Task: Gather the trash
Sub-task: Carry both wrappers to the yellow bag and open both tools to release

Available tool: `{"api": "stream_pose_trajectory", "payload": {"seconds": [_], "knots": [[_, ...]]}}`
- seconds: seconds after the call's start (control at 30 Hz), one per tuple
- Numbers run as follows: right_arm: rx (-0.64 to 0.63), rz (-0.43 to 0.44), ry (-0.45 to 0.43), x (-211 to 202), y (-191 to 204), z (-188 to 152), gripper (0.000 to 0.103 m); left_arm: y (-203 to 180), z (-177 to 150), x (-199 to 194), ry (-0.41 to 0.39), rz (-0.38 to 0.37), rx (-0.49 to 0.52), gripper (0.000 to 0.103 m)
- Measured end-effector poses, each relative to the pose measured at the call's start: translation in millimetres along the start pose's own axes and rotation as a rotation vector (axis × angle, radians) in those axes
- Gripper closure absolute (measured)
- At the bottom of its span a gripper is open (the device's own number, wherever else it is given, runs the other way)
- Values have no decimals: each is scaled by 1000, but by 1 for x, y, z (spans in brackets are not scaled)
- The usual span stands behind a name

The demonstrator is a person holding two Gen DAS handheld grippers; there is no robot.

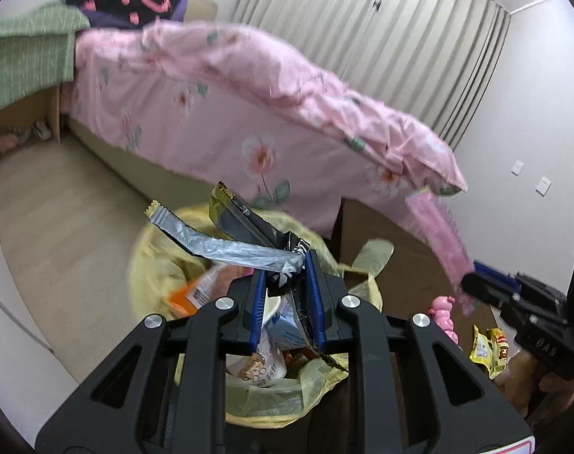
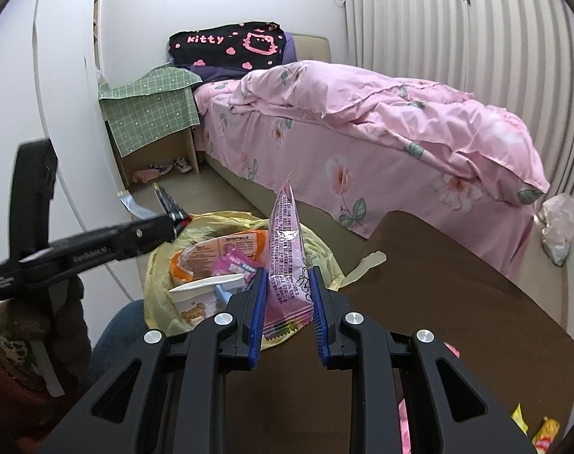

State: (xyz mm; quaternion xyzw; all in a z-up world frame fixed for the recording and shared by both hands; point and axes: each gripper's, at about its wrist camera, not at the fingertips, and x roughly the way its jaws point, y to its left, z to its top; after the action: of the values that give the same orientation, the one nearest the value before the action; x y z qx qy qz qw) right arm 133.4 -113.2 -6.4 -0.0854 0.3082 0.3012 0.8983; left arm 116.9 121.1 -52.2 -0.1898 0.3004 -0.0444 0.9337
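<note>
Wrappers pinched in both grippers above bin. Left gripper (image 1: 285,270) clamps two wrappers at its tips: a silver foil wrapper (image 1: 219,244) sticking out left, and a black-and-gold wrapper (image 1: 245,213) pointing up. Both hang over the bin with a yellow bag liner (image 1: 150,265), already holding an orange packet (image 2: 196,257), a paper cup (image 2: 200,299) and a small pink packet (image 2: 232,265). Right gripper (image 2: 289,280) pinches a pink snack wrapper (image 2: 287,242) standing upright between blue pads (image 2: 259,302), at the bin's edge beside a brown table (image 2: 457,283). More trash on that table: yellow snack packets (image 1: 489,348), a pink toy (image 1: 444,312). Behind, bed with pink floral quilt (image 2: 381,113), black "kitty" pillow (image 2: 230,47), green checked cloth (image 2: 154,113).
</note>
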Motion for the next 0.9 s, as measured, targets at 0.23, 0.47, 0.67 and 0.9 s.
{"api": "stream_pose_trajectory", "payload": {"seconds": [0.23, 0.47, 0.67, 0.9], "knots": [[21, 25, 71, 41, -29, 9, 81, 9, -21, 78, 213, 114, 40, 84], [21, 99, 152, 93, -22, 13, 81, 25, -24, 95, 235, 166, -6, 84], [34, 131, 178, 116, -5, 10, 80, 27, -19, 72, 182, 83, -89, 80], [44, 142, 196, 121, 0, 2, 60, 27, -1, 32, 40, 116, -149, 47]]}}
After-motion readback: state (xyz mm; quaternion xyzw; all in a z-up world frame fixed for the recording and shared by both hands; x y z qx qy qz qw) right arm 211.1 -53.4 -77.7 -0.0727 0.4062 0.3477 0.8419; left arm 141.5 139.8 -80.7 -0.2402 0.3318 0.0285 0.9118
